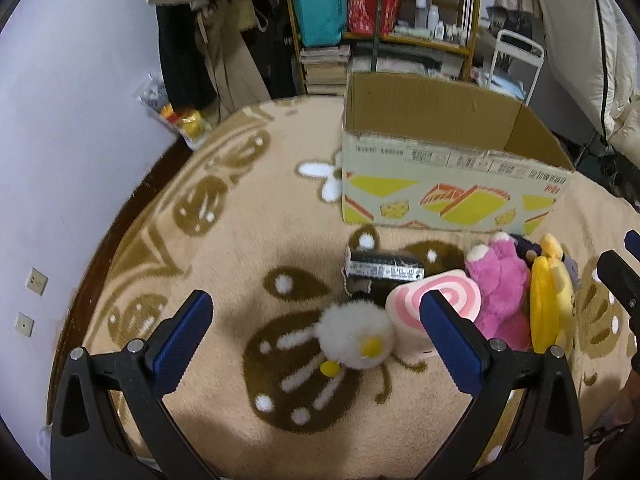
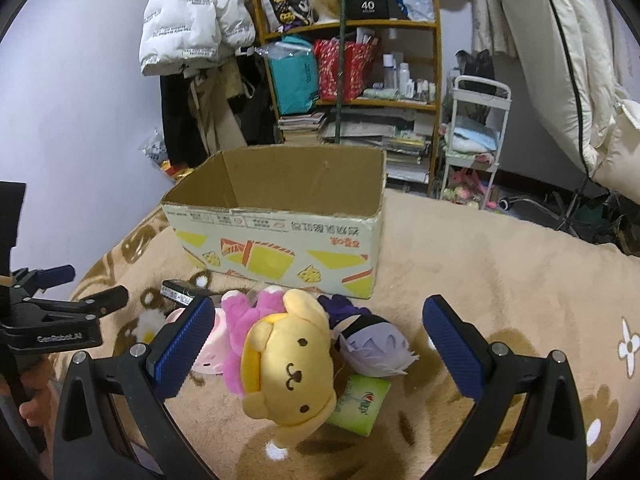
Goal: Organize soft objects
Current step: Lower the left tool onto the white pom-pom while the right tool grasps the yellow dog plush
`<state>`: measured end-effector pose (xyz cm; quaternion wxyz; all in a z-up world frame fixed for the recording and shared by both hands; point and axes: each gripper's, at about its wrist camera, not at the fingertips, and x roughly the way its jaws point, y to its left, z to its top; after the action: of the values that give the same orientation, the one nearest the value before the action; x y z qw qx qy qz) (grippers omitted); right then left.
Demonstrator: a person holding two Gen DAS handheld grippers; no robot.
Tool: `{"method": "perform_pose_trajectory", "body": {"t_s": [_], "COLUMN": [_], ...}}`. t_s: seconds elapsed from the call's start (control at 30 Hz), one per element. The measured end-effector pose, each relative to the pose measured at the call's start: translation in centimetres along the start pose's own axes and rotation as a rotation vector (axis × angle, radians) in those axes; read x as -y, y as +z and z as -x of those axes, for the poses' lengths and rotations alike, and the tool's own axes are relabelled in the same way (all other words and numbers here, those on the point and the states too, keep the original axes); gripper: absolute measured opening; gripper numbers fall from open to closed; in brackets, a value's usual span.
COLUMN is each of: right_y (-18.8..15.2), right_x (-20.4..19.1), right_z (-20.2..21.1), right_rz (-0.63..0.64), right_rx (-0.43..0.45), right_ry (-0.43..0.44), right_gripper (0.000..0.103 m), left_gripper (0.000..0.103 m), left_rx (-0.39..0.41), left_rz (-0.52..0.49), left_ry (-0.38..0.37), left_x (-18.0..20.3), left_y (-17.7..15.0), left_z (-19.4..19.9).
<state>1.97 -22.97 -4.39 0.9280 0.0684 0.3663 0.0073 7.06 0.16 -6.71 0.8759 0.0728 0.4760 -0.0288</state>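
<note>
My left tongs [image 1: 316,326] and right tongs [image 2: 318,330] gape wide, empty. The yellow plush [image 2: 290,364] looks light and squashy; I'd pinch its head, then box [image 2: 276,236] it.

The right claw [image 2: 316,340] is spread wide above a heap of soft toys on a beige patterned blanket [image 2: 500,264]. A yellow dog plush [image 2: 290,368] lies on top, between the blue pads. A pink plush [image 2: 240,332] presses against its left side, and a purple-haired doll [image 2: 374,344] lies just right of it. A green packet [image 2: 358,404] pokes out from under them. Behind the heap stands an open cardboard box [image 2: 280,240]. The left claw [image 2: 86,288] reaches in from the left edge.
</note>
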Motion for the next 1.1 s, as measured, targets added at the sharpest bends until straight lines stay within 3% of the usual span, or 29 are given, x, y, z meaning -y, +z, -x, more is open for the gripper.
{"method": "perform_pose_trajectory", "body": {"t_s": [0.43,0.53,0.67,0.9,1.1], "right_y": [-0.8,-1.2,-1.6,-2.4,-2.7], "right_x": [-0.6,-0.9,-1.1,-1.4,-1.7], "right_z": [-2.4,-3.0,-4.1,-5.5,-5.9], "right_rz": [0.011,0.022,0.020,0.019,0.028], "right_rx": [-0.106,-0.133,-0.178,-0.243,-0.265], "right_ry": [0.056,0.069,0.094,0.127,0.138], "right_gripper": [0.103,0.096,0.095,0.077,0.065], "left_gripper": [0.102,0.102,0.102,0.101,0.079], "left_rx": [-0.150,-0.174,-0.187,-0.239,-0.280], "left_rz": [0.002,0.023,0.050,0.063,0.087], "left_ry": [-0.010,-0.013,-0.019,0.004,-0.055], "left_x": [0.3,0.0,-0.4,-0.8,-0.8], "left_y": [-0.5,-0.5,-0.4,-0.7,-1.0], "left_z": [-4.0,-4.7,-5.3,-6.8,-8.3]}}
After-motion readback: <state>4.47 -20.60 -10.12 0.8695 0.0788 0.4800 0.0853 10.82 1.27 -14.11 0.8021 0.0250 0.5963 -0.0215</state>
